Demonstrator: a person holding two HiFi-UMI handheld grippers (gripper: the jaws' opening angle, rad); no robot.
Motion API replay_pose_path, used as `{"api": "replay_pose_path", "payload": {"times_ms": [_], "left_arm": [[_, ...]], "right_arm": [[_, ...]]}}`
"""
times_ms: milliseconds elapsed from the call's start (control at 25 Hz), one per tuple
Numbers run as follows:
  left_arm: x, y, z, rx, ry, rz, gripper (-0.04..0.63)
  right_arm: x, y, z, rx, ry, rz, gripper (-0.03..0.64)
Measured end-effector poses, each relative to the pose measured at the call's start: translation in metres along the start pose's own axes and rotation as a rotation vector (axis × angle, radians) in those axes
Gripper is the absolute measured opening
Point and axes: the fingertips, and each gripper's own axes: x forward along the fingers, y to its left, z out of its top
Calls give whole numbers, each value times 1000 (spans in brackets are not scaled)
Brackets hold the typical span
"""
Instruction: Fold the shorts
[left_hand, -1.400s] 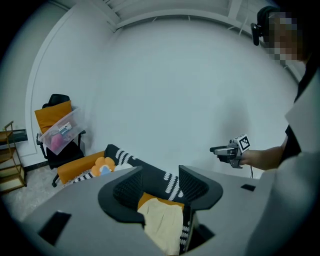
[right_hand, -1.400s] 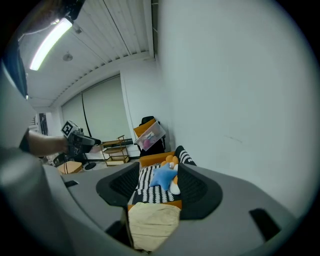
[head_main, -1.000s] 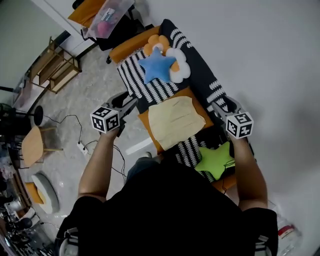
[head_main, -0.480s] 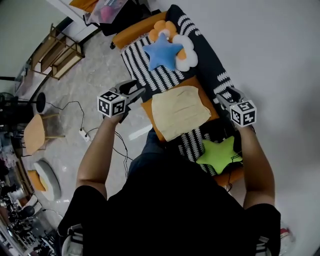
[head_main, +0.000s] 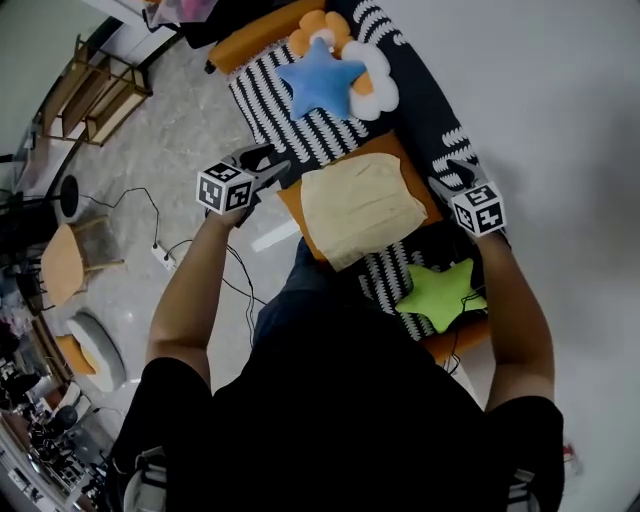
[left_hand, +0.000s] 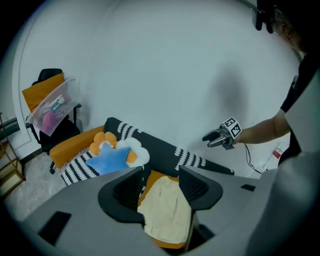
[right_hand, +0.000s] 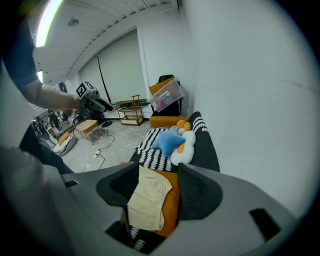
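Cream shorts (head_main: 362, 208) lie flat on an orange cushion (head_main: 412, 176) on the sofa, seen also in the left gripper view (left_hand: 167, 210) and the right gripper view (right_hand: 147, 197). My left gripper (head_main: 272, 171) hangs over the sofa's front edge, left of the shorts, open and holding nothing. To the right of the shorts, by the sofa's back, my right gripper (head_main: 443, 180) is open too and holds nothing. Neither touches the cloth. Each gripper view looks between its jaws down at the shorts, with the other gripper across from it: the right gripper (left_hand: 212, 138) and the left gripper (right_hand: 102, 105).
A blue star pillow (head_main: 322, 82) and a white and orange flower pillow (head_main: 378, 88) lie beyond the shorts. A green star pillow (head_main: 440, 295) lies nearer me. The sofa cover (head_main: 268, 110) is black with white stripes. Cables (head_main: 165, 262) and a wooden stool (head_main: 62, 268) are on the floor at left.
Both grippers have sunk toward the sofa and now flank the shorts more closely. The shorts have not moved and the jaws stand as before.
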Motion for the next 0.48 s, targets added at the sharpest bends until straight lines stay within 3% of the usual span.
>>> {"api": "replay_pose_path", "payload": {"times_ms": [480], "left_arm": [[67,71,-68,-43,151,-77,244]], "right_arm": [[111,-10,-33,27,170,63,250]]}}
